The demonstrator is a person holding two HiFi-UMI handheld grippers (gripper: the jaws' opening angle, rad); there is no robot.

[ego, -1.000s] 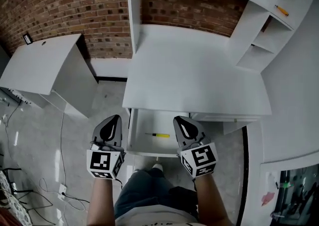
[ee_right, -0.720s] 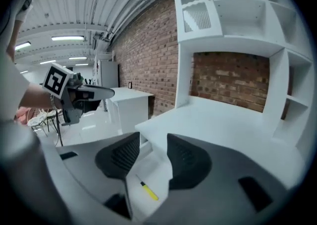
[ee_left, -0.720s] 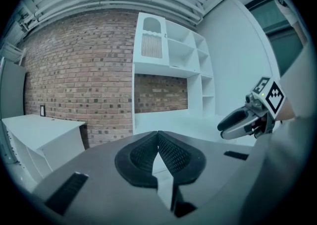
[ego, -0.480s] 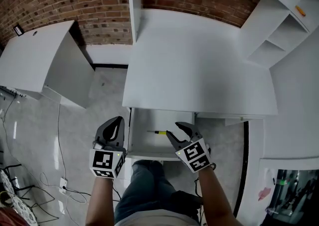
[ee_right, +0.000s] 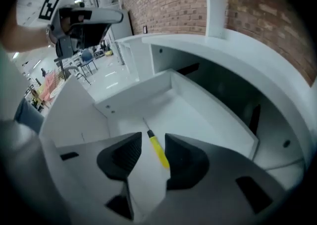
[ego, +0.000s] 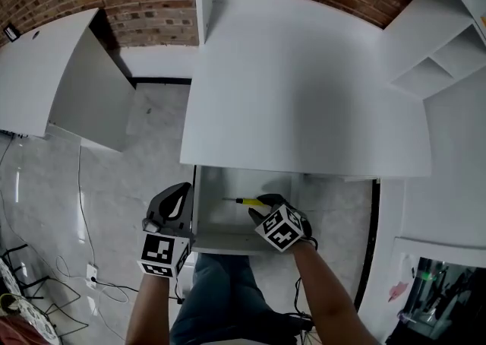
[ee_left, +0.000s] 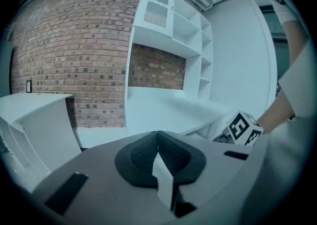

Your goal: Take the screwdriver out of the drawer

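A yellow-handled screwdriver (ego: 244,201) lies on the floor of the open white drawer (ego: 228,241) under the desk. My right gripper (ego: 264,205) points steeply down into the drawer. In the right gripper view the screwdriver (ee_right: 157,150) lies between the two fingers of the right gripper (ee_right: 152,144). The jaws are closing, with gaps left on both sides of the handle. My left gripper (ego: 176,193) hangs outside the drawer's left wall, over the floor. In its own view the left gripper (ee_left: 158,142) has its pads together and holds nothing.
The white desk top (ego: 304,93) overhangs the back of the drawer. A shelf unit (ego: 448,55) rises at the right, and a white cabinet (ego: 61,85) stands at the left. Cables (ego: 83,275) lie on the floor. The person's legs are just below the drawer front.
Both grippers have sunk. The right one tipped downward into the drawer and its jaws went from shut to wide, now straddling the screwdriver. The left stayed shut.
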